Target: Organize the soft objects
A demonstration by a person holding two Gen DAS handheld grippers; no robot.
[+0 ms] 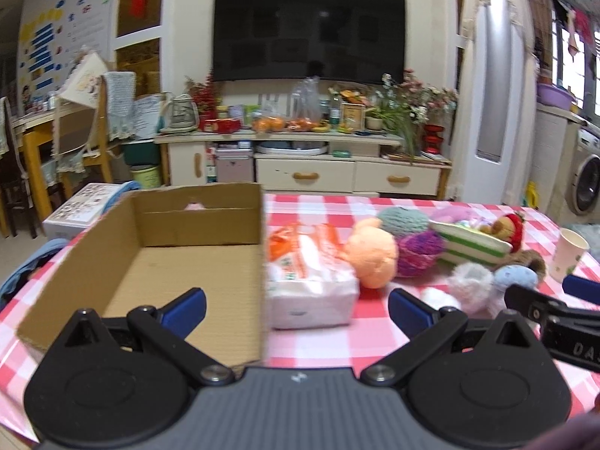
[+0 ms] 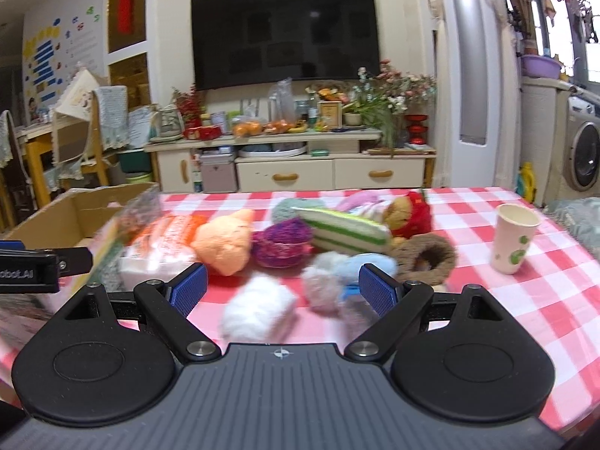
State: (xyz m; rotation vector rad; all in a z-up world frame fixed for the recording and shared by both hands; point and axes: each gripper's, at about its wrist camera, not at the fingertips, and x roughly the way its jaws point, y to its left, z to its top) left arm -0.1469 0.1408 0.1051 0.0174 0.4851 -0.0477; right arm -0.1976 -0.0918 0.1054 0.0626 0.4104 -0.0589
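An open cardboard box (image 1: 180, 262) lies on the left of the checked table; its floor shows nothing in it. Beside it rests a tissue pack (image 1: 309, 285), then an orange plush (image 1: 373, 258), a purple yarn ball (image 1: 418, 253), a green-striped cake plush (image 1: 470, 247) and a small bear (image 1: 504, 227). White (image 2: 257, 313), grey (image 2: 322, 287) and blue (image 2: 369, 266) fluffy balls lie nearest my right gripper (image 2: 282, 288), which stands open above them. My left gripper (image 1: 296, 309) is open in front of the box and tissue pack, holding nothing.
A paper cup (image 2: 513, 238) stands at the table's right, and a brown plush ring (image 2: 427, 258) lies near the balls. The right gripper's body (image 1: 555, 322) shows at the left wrist view's right edge. A TV cabinet, chairs and a washing machine stand beyond the table.
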